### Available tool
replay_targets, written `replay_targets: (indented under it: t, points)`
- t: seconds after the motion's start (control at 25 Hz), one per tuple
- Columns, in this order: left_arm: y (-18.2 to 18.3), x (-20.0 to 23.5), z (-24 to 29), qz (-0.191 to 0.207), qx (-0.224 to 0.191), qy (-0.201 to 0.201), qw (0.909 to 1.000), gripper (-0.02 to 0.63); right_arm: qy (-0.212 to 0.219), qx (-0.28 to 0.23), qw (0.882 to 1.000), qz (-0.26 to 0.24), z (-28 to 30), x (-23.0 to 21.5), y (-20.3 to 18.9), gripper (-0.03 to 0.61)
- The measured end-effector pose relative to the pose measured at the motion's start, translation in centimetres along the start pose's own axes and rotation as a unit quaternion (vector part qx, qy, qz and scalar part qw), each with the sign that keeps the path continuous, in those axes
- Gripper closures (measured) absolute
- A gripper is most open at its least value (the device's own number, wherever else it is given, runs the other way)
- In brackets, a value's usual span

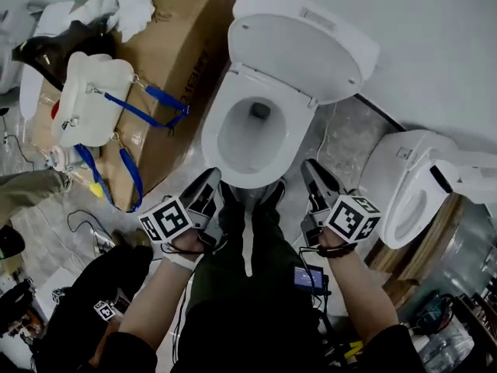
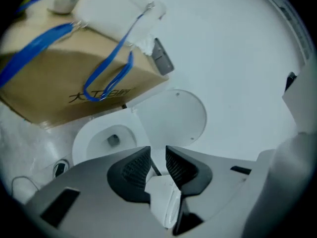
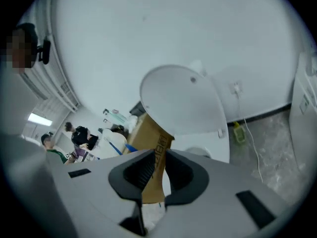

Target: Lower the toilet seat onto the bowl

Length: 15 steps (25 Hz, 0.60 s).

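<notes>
The left gripper (image 1: 210,181) and the right gripper (image 1: 311,173) hover side by side. Each has its jaws a narrow slit apart and pinches nothing. Just ahead of their tips and below them, the seat (image 1: 221,107) lies flat on the bowl (image 1: 256,134). Beyond it the lid (image 1: 299,49) stands upright. A box (image 1: 186,37) sits off the left gripper's left side.

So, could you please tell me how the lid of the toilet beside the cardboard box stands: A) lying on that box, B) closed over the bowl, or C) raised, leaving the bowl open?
C: the lid stands raised behind the bowl, whose drain shows.
</notes>
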State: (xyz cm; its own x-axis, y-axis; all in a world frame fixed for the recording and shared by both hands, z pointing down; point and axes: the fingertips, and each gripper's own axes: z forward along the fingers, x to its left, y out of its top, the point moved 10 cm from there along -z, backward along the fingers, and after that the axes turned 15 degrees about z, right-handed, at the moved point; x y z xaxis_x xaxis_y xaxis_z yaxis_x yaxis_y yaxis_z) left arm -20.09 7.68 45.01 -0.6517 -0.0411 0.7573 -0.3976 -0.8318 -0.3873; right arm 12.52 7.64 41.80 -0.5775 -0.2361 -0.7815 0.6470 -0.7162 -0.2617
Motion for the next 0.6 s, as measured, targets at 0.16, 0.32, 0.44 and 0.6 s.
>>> replay_targets:
  t: [0.16, 0.32, 0.44, 0.6]
  points:
    - [4.9, -9.6, -4.2, 0.16, -0.014, -0.04, 0.9862, 0.509, 0.04, -0.088, 0.987, -0.13, -6.9, 9.6, 4.5, 0.495]
    - [8.0, -17.0, -7.3, 0.245, -0.052, -0.075, 0.9653, 0.509, 0.061, -0.157, 0.963, -0.209, -12.6, 15.4, 6.7, 0.495]
    - [9.1, -21.3, -9.2, 0.27, -0.076, -0.097, 0.9548, 0.509, 0.066, -0.192, 0.948, -0.244, -16.2, 18.2, 7.5, 0.495]
    - [9.3, -25.7, -11.4, 0.312, -0.086, -0.115, 0.9392, 0.509, 0.062, -0.239, 0.926, -0.286, -20.3, 20.9, 8.1, 0.495]
